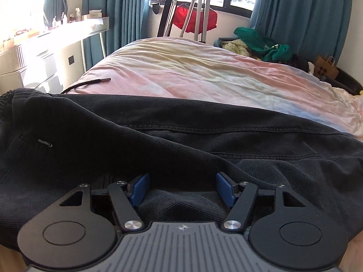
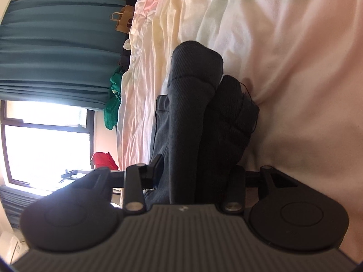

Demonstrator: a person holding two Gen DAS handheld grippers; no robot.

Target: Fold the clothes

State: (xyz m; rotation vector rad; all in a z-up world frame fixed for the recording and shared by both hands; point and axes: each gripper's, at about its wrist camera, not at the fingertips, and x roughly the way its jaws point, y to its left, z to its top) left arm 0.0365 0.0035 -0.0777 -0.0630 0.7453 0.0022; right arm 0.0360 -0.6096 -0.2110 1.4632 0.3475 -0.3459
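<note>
Your left gripper (image 1: 182, 187) was wide open, blue pads (image 1: 140, 187) clear of the cloth, hovering low over the near edge of the dark trousers (image 1: 181, 136). The trousers lay across the bed (image 1: 181, 72), long axis running left to right in the left wrist view: elastic waistband (image 1: 6, 102) and drawcord (image 1: 90, 83) at far left, legs going off to the right. Your right gripper (image 2: 197, 170) sat rolled on its side at the leg end, with the two leg cuffs (image 2: 204, 86) bunched between its fingers. The jaws stood part open; the pads were hidden behind the cloth, so I couldn't tell whether they pressed on it or had let go. My read: the next fold turns on that long axis. Your right hand was at the cuffs and your left nearer the waist end, so cuffs would travel toward the waistband. A green garment (image 1: 265, 43) lay piled at the far side of the bed, well apart.
</note>
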